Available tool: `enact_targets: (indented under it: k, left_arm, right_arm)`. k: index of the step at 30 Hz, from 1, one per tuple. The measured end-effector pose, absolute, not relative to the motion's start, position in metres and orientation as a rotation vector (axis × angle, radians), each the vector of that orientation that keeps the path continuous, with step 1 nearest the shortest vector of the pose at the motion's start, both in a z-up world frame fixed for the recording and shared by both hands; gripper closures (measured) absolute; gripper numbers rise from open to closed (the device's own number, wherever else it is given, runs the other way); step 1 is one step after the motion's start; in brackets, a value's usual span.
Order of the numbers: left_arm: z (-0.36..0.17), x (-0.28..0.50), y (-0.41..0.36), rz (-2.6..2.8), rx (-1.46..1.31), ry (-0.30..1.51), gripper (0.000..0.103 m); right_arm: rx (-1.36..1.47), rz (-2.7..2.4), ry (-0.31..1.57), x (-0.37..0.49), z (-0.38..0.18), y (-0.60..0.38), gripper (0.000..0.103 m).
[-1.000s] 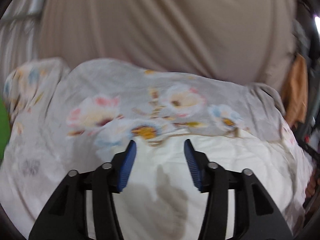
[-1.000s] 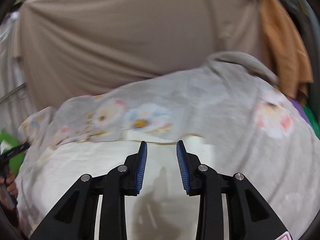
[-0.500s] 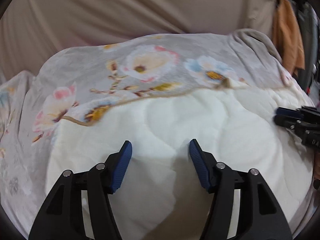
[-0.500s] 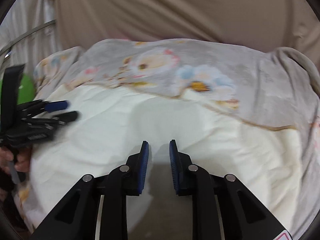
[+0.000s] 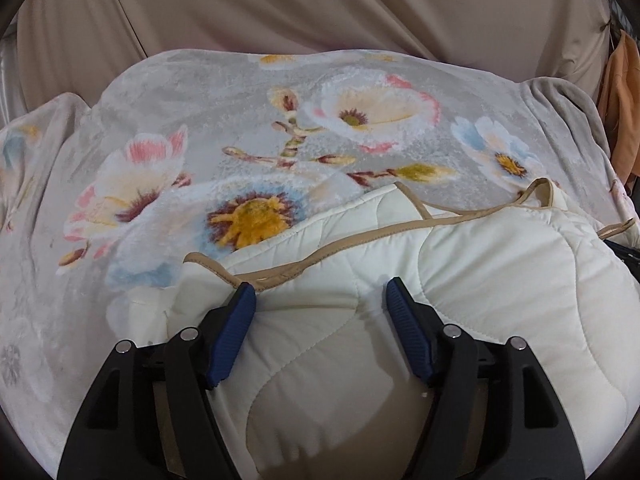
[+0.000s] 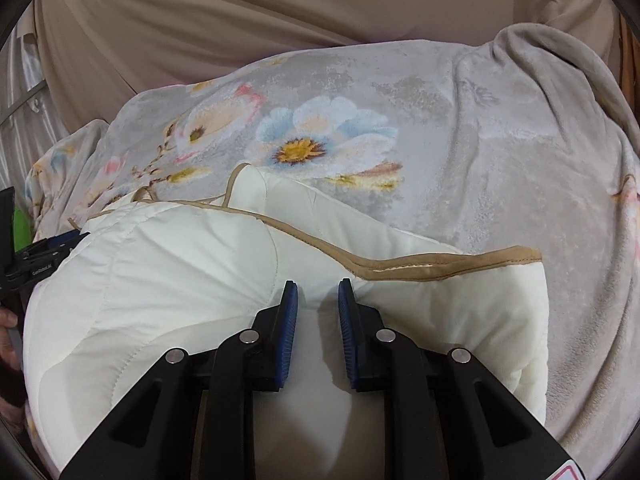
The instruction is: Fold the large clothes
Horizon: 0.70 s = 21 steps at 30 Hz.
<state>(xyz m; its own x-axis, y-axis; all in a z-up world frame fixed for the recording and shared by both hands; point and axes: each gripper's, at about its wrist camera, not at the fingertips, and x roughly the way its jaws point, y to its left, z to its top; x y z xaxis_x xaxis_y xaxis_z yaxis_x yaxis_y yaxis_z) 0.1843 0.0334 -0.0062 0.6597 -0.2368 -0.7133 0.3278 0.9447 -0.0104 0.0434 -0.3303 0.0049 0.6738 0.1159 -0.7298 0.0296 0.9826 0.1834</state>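
A cream quilted comforter (image 5: 460,280) with tan binding lies bunched in layers on a grey floral blanket (image 5: 240,152). My left gripper (image 5: 320,300) is open, its blue pads pressed down over the quilt near its tan edge. In the right wrist view the same quilt (image 6: 180,264) fills the lower half, and my right gripper (image 6: 314,296) has its jaws narrowly apart with a ridge of quilt fabric between the pads. The left gripper (image 6: 44,256) shows at the left edge of that view.
A beige curtain (image 5: 320,8) hangs behind the bed. An orange garment (image 5: 620,100) hangs at the far right. A green object (image 6: 22,224) shows at the left edge. The floral blanket (image 6: 500,140) spreads wide to the right.
Both grippers have moved forward and down onto the quilt. The quilt's tan-bound edge now lies folded over in front of the fingers. The right jaws stay narrow.
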Motion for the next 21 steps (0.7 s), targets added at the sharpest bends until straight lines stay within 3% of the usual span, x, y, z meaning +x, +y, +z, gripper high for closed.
enact_targets:
  k: [14,18,21]
  left_arm:
    - [-0.012,0.190,0.036,-0.343,0.086,0.800,0.036]
    - [-0.003,0.187,0.049,-0.385,0.018,0.784,0.036]
    - [0.021,0.175,0.081,-0.371,-0.105,0.741,0.034]
  right_arm:
    - [0.229,0.069,0.822,0.045,0.000,-0.335,0.086]
    - [0.265,0.087,0.768,0.034,0.012,-0.340,0.082]
    - [0.249,0.021,0.626,-0.002,0.042,-0.348,0.058]
